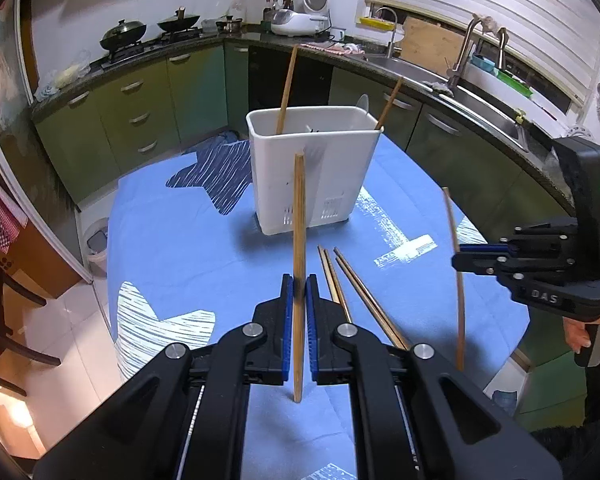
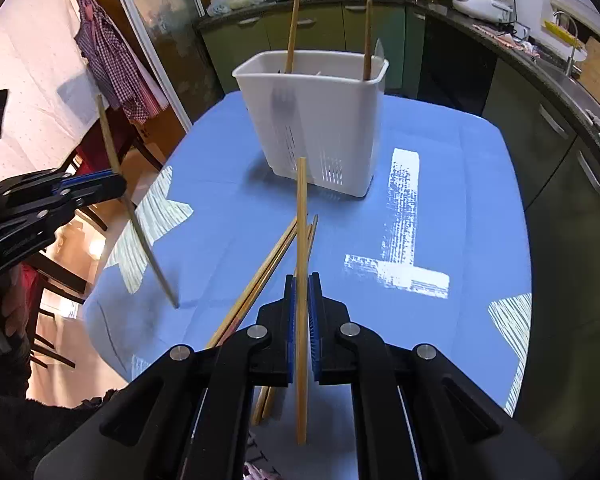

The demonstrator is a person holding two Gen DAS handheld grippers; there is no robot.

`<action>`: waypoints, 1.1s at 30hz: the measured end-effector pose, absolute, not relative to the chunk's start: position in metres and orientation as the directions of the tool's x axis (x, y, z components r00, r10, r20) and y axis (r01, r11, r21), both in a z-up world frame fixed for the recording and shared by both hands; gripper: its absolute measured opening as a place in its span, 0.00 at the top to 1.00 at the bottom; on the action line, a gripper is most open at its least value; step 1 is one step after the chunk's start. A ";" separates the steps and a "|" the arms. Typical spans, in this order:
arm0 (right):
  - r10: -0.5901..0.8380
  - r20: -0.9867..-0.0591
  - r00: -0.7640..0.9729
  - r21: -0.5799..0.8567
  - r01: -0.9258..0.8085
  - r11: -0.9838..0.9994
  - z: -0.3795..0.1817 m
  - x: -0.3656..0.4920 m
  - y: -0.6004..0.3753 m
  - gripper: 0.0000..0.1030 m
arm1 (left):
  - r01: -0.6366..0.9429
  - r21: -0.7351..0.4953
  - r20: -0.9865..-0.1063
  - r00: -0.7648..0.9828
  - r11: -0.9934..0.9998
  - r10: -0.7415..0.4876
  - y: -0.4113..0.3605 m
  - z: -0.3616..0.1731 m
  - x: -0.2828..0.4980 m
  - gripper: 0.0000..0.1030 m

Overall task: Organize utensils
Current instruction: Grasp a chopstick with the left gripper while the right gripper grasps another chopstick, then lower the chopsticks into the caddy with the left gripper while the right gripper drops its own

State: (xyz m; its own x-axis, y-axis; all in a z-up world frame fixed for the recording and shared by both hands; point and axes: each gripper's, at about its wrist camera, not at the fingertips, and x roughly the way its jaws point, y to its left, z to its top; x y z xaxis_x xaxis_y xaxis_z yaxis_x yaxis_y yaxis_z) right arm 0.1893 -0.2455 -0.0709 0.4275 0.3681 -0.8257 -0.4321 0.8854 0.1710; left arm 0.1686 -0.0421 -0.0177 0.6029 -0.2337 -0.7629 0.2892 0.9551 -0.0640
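At the bottom centre of the left wrist view the left claw [image 1: 299,292] is clamped on a wooden chopstick [image 1: 299,240], which stands nearly upright between the blue pads, its top in front of the white utensil holder [image 1: 312,168]; in the right wrist view the right claw [image 2: 301,292] is likewise clamped on its own chopstick [image 2: 301,220], also roughly upright at bottom centre; each claw shows in the other's view, the right one at the right edge of the left view and the left one at the left edge of the right view, each with its stick clear of the blue tabletop [image 1: 180,240]; the holder stands in the upper middle of both frames with two chopsticks [image 1: 287,88] already leaning inside it; four loose chopsticks [image 1: 340,280], by my count, lie on the cloth just beyond the claws, toward the holder; I judge the step in hand to be the carry, both sticks picked up and not yet delivered; the next move calls for bringing each stick over the holder's open rim, lower tip first, keeping it upright, then parting the pads so it drops in beside the others; afterwards the loose sticks remain to be gathered.
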 end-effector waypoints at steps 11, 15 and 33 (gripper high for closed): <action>0.389 -0.795 0.465 0.181 -0.431 0.884 -0.059 0.171 -0.259 0.94 | 0.293 -0.057 -0.756 0.612 0.954 -0.233 -0.043 -0.014 0.165 0.94; 0.399 -0.782 0.480 0.181 -0.438 0.881 -0.053 0.168 -0.260 0.94 | 0.293 -0.057 -0.754 0.614 0.954 -0.233 -0.042 -0.013 0.165 0.94; 0.420 -0.712 0.563 0.182 -0.429 0.885 -0.005 0.176 -0.280 0.94 | 0.298 -0.028 -0.703 0.673 0.954 -0.231 -0.050 0.042 0.188 0.94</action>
